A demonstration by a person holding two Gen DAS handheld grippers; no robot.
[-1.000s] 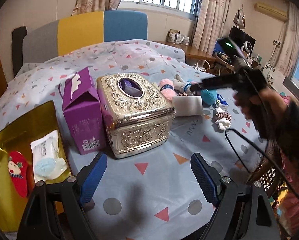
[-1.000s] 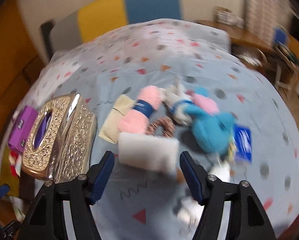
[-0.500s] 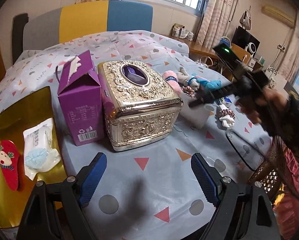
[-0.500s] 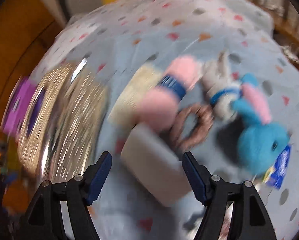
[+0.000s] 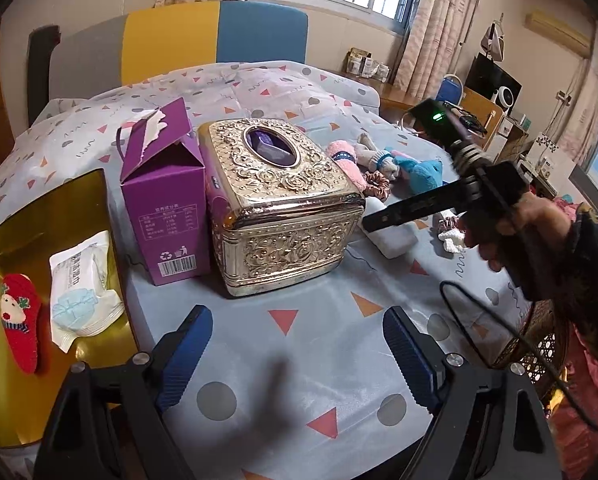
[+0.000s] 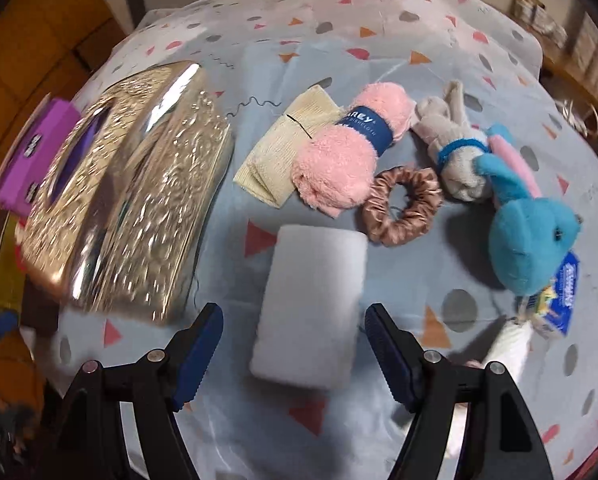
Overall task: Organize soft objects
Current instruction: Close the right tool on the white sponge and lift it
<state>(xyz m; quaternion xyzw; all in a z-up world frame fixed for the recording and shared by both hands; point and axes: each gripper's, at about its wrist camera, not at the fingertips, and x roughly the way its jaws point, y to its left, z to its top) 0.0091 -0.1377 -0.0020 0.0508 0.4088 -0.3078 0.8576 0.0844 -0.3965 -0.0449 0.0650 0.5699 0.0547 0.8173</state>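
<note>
Left wrist view: the gold tray (image 5: 79, 208) holds a red sock (image 5: 21, 326) and a white packet (image 5: 85, 284); the left tool (image 5: 295, 354) gapes wide over bare bed cover. The right tool (image 6: 293, 354) stands wide, pads clear of the white sponge (image 6: 313, 304) between them, beside the gold tissue box (image 6: 139, 200).

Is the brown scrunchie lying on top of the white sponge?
No. The brown scrunchie lies on the bedsheet beside the white sponge.
</note>
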